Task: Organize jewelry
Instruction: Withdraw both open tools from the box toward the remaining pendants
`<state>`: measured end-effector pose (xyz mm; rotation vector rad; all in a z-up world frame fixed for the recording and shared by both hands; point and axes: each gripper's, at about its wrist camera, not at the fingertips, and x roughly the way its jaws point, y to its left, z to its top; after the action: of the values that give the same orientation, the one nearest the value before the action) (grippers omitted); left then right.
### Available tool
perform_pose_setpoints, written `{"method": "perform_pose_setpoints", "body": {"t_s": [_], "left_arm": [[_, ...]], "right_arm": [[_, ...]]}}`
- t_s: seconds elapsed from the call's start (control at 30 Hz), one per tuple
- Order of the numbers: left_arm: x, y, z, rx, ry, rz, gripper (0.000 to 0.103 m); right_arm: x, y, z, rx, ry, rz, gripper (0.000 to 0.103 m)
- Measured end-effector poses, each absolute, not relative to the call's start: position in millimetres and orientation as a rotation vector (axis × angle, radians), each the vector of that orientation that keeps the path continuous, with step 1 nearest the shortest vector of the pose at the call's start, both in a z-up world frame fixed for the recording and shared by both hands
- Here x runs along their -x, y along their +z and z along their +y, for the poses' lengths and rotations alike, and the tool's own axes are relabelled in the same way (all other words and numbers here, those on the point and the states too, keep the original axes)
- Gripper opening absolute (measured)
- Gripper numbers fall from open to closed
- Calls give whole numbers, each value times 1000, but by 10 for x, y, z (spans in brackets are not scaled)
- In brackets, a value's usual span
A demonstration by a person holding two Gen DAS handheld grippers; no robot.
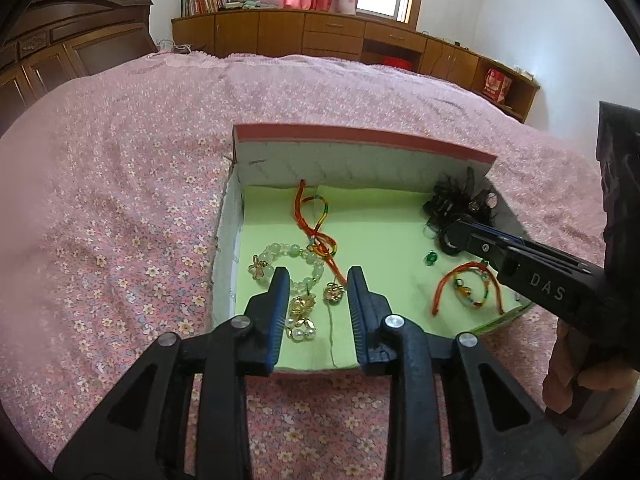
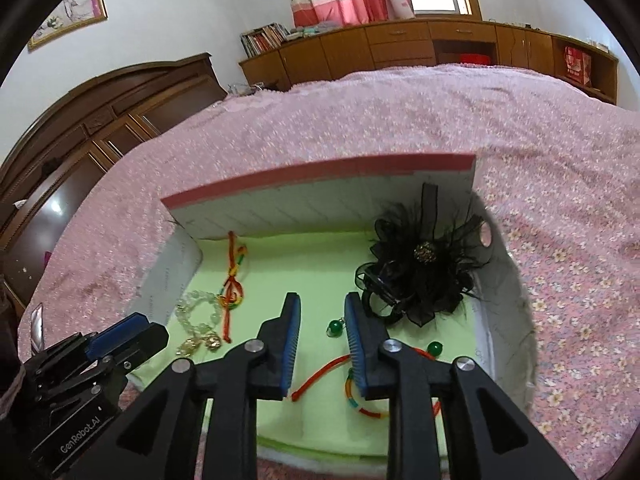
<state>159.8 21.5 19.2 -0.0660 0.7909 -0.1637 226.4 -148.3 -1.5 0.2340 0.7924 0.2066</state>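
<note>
Bedroom, pink floral bedspread (image 1: pixel 120 208): shallow box (image 1: pixel 360 136) with green lining, holding jewelry sorted loosely. Bead bracelet (image 1: pixel 296 256), gold earrings (image 1: pixel 316 304) near left gripper (image 1: pixel 319 280), jaws parted, grasping nothing. Black hair flower (image 2: pixel 424 272), green beads (image 2: pixel 335 327), red cord (image 2: pixel 320 376) by right gripper (image 2: pixel 322 312) (likewise released, probably choosing next item).

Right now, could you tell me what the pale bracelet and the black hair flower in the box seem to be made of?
Pale bracelet: translucent, glossy round beads, probably glass or jade-like stone. Black hair flower: matte sheer fabric with wispy feathers, and a small metallic-looking centre.
</note>
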Motion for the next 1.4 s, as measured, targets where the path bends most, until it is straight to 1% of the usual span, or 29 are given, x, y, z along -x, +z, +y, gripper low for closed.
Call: {"method": "perform_pose_setpoints", "body": {"t_s": [0.03, 0.2, 0.27, 0.47, 0.67, 0.87, 1.03, 1.17, 1.4], "left_arm": [[-1569, 220, 213, 67, -166, 787, 22], [-1441, 326, 226, 89, -189, 777, 22], [-1392, 359, 219, 94, -194, 774, 23], [-1225, 422, 222, 115, -212, 776, 23], [-1055, 442, 233, 133, -228, 789, 23], [-890, 437, 251, 144, -242, 799, 23], [-755, 381, 263, 146, -248, 822, 23], [-672, 317, 264, 145, -250, 844, 23], [-569, 164, 239, 159, -269, 893, 23]], "right_arm": [[-2247, 11, -1492, -234, 208, 788, 29], [-2056, 146, -1523, -234, 209, 769, 31], [-1952, 205, -1538, -235, 210, 759, 34], [-1695, 331, -1571, -224, 207, 741, 39], [-1423, 405, -1592, -223, 205, 735, 40], [-1174, 389, -1616, -215, 197, 745, 44], [-991, 354, -1684, -224, 178, 756, 45], [-881, 314, -1740, -229, 163, 767, 50], [-729, 197, -1791, -237, 146, 801, 51]]}}
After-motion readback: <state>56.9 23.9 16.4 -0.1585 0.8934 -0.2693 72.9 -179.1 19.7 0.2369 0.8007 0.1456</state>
